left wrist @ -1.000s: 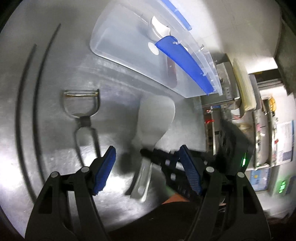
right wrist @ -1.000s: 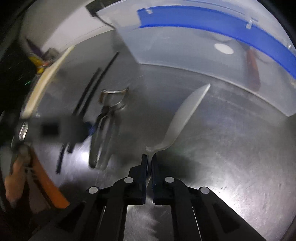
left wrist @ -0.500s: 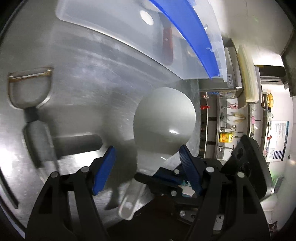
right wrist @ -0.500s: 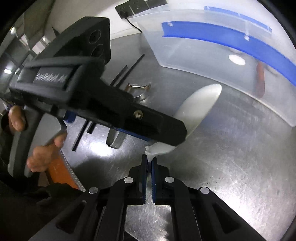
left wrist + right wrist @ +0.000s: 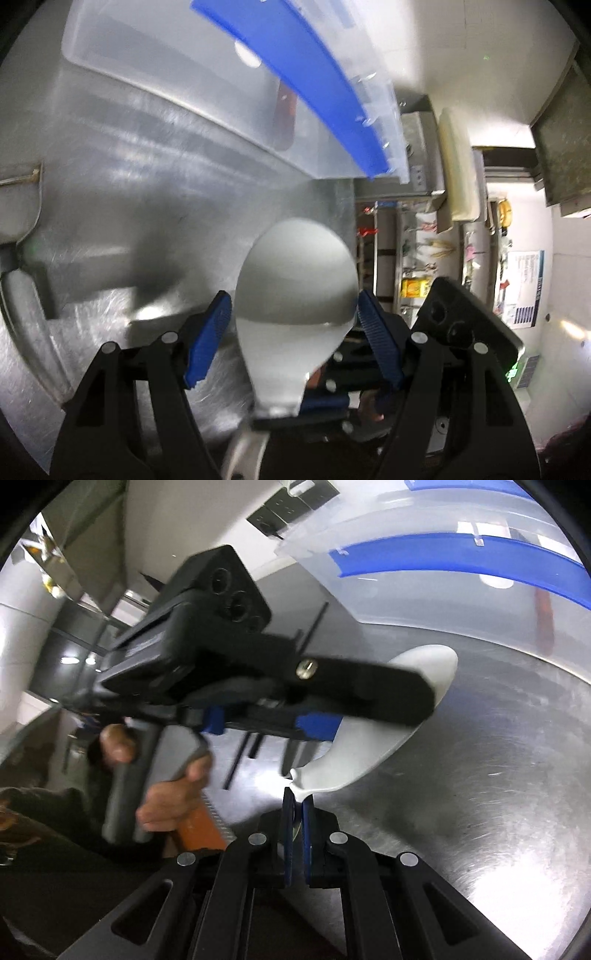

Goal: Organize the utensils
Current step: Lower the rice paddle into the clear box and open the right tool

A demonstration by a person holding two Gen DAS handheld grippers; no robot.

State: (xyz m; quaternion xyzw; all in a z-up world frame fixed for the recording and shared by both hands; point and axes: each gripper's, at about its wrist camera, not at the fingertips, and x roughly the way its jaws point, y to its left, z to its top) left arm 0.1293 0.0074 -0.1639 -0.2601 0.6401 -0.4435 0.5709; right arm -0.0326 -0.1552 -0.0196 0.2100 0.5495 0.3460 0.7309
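A white rice paddle (image 5: pixel 295 295) is held up above the steel counter. My right gripper (image 5: pixel 296 805) is shut on its handle end, and its blade (image 5: pixel 388 746) points up and away. My left gripper (image 5: pixel 293 325) is open, with the paddle's blade between its blue pads (image 5: pixel 207 339), which stand on either side of it. The left gripper's body (image 5: pixel 258 679) fills the middle of the right wrist view. A clear plastic bin (image 5: pixel 192 88) with blue rails (image 5: pixel 310 85) stands behind, with a brown-handled utensil (image 5: pixel 286 122) inside.
A metal peeler (image 5: pixel 22 236) lies on the steel counter (image 5: pixel 147 192) at the left edge. Black chopsticks (image 5: pixel 240 753) lie on the counter behind the left gripper. Shelves with small items (image 5: pixel 417 266) stand past the counter's right edge.
The right gripper has lifted the paddle higher off the counter. The left gripper has moved in so that the blade now sits between its open pads.
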